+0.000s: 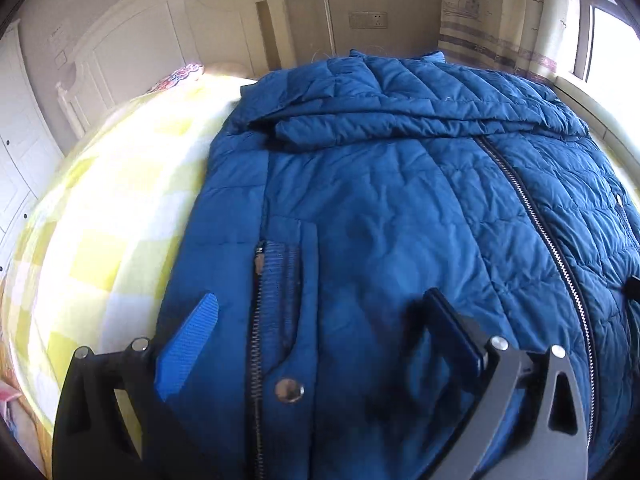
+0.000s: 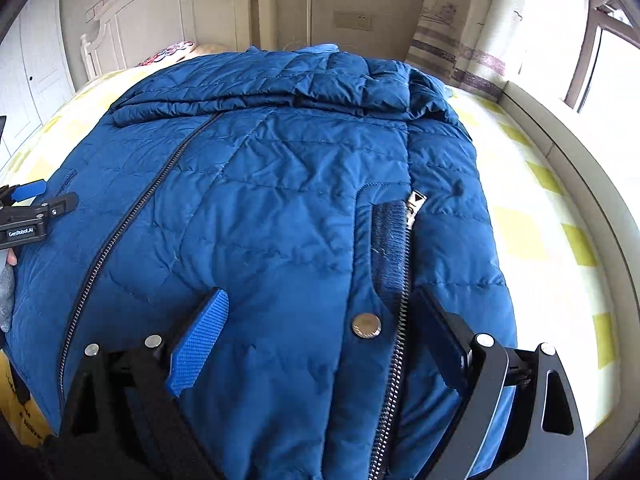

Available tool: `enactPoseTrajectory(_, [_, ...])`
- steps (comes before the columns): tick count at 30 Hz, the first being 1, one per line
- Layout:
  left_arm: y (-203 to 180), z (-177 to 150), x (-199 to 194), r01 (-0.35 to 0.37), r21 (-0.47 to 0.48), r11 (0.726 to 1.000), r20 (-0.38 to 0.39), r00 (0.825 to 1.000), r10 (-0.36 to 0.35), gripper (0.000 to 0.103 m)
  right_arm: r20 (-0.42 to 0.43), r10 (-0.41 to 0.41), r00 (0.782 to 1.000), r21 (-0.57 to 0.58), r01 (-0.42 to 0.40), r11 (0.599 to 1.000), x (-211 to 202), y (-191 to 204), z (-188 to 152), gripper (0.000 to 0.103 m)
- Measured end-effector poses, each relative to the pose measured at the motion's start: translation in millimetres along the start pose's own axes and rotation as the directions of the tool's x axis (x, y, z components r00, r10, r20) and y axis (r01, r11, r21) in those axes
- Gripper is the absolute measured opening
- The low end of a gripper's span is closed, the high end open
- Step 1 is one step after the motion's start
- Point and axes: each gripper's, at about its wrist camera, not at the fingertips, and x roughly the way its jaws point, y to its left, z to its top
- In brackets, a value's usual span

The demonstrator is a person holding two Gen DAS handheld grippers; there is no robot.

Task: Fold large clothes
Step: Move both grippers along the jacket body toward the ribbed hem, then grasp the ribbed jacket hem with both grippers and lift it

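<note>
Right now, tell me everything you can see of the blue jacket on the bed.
The blue jacket is a quilted, puffy coat of smooth, slightly shiny fabric, lying flat and front-up on the yellow checked bedsheet. A silver-toothed main zipper runs down its front, closed. Each side has a zipped pocket with a ribbed strip and a metal snap button. Its sleeves are folded across the chest, the collar farthest away. Both tongs, the left and the right, stand open over its hem; whether they touch is unclear.
</note>
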Motion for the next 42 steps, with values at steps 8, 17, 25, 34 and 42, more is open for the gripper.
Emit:
enactPoseTrajectory(8, [5,-24,-53,0.029,-0.05,0.998,0.115,0.993,-0.023,0.101,0.151,0.005,0.989,-0.013,-0.003,1.0,-32,12,-21,0.088])
enactPoseTrajectory(17, [-48,-75,-56,0.155,0.098,0.983,0.139,0.976,-0.167,0.101,0.125,0.125,0.984,-0.158,-0.105,0.982,-14,59,-45,0.089])
enactPoseTrajectory(25, [6,-106,-77,0.185,0.022,0.982,0.15,0.971,-0.186,0.101,0.184,0.086,0.979,-0.126,-0.063,0.99,-45,25,-72,0.089])
enactPoseTrajectory(34, [104,-166,-98,0.192,-0.139,0.971,0.176,0.97,-0.167,0.101,0.182,0.08,0.98,0.072,-0.094,0.993,-60,-57,-151,0.09])
enactPoseTrajectory(42, [130,-193,-72,0.524,-0.277,0.806,0.208,0.851,-0.482,0.101,0.395,0.44,0.807,0.316,-0.569,0.76,-19,-123,-181,0.084])
